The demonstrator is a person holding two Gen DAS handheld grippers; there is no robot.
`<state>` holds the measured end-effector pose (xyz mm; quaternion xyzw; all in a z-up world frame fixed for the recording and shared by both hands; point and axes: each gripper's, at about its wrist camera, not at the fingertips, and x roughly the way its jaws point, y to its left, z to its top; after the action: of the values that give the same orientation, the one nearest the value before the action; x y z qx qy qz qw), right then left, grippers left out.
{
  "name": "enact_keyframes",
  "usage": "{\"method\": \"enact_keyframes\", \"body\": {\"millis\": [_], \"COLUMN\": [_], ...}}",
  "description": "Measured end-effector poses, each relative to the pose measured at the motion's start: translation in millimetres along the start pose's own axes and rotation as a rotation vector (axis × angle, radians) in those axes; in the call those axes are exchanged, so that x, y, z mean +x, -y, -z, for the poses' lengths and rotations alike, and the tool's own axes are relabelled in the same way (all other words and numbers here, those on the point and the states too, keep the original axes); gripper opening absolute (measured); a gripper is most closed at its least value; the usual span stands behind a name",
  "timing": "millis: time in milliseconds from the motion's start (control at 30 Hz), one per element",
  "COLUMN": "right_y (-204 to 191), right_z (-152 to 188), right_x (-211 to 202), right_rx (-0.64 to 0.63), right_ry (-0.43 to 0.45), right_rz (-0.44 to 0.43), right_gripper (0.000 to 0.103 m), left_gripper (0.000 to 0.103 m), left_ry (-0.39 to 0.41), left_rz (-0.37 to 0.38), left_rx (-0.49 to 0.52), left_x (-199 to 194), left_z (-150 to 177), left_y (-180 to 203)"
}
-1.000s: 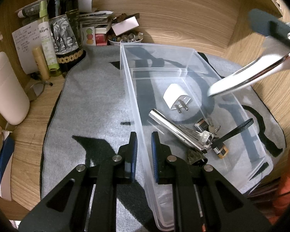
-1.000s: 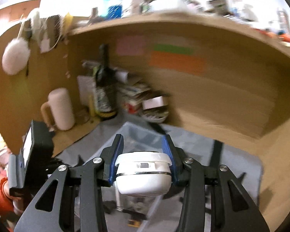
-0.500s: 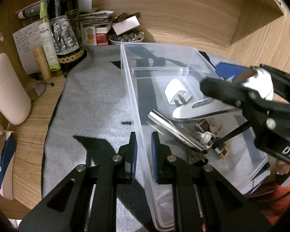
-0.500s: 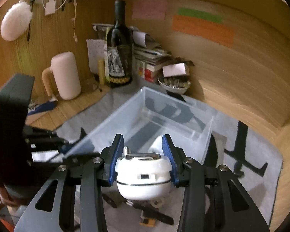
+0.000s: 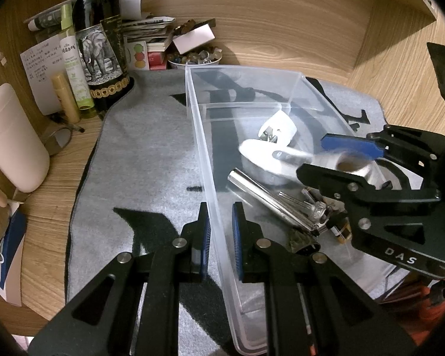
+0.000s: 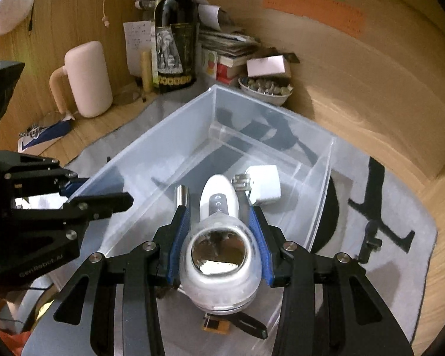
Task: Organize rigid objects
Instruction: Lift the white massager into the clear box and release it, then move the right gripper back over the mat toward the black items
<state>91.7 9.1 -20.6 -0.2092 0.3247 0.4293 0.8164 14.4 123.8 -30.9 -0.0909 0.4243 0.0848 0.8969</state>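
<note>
A clear plastic bin (image 5: 210,154) is sat on a grey felt mat (image 5: 139,154), and everything here is placed relative to that bin. The bin's left long wall is straddled by the left gripper (image 5: 220,231): one blue pad (image 5: 205,234) is outside, the other inside, with only a narrow gap either side of the plastic, so it's closed down on the wall or very nearly. Actual contact can't be made out.

The right gripper (image 6: 219,237) is reached over the bin's open top, and a white handheld device (image 6: 219,231) with a round mirrored end is clamped between its blue pads (image 6: 179,234), narrow tip pointed down into the bin. It's a bit blurred in the left wrist view.

Inside the bin's main section, these are seen:
- a white plug adapter (image 5: 279,127), prongs showing, near the inner divider
- a shiny metal tube (image 5: 261,192) lying diagonally
- a bunch of keys (image 5: 305,207) against the tube's lower end
- a small amber-coloured item (image 6: 216,324) and a black strap (image 6: 247,323) under the device

The narrow section behind the divider (image 6: 252,148) is seen with nothing identifiable in it.

Beyond the bin's far left corner a wine bottle with an elephant label (image 5: 99,44) is stood, and just behind the far wall, a white bowl of small bits (image 6: 265,89). A pink jug (image 6: 87,80) is well off to the left of the bin.
</note>
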Motion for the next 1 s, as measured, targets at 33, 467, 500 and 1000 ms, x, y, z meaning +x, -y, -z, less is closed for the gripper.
{"method": "enact_keyframes", "body": {"millis": [33, 467, 500, 1000], "right_y": [0, 24, 28, 106], "right_z": [1, 12, 13, 41], "right_x": [-2, -41, -45, -70], "right_rx": [-0.002, 0.047, 0.053, 0.239], "right_ry": [0.005, 0.084, 0.093, 0.089], "right_rz": [0.005, 0.065, 0.076, 0.263], "right_gripper": [0.038, 0.055, 0.056, 0.064], "left_gripper": [0.013, 0.013, 0.013, 0.013], "left_ry": [0.0, -0.004, -0.004, 0.0], "left_rz": [0.002, -0.015, -0.015, -0.024], "left_rx": [0.0, 0.002, 0.003, 0.015], "left_x": [0, 0, 0, 0], "left_z": [0, -1, -1, 0], "left_y": [0, 1, 1, 4]}}
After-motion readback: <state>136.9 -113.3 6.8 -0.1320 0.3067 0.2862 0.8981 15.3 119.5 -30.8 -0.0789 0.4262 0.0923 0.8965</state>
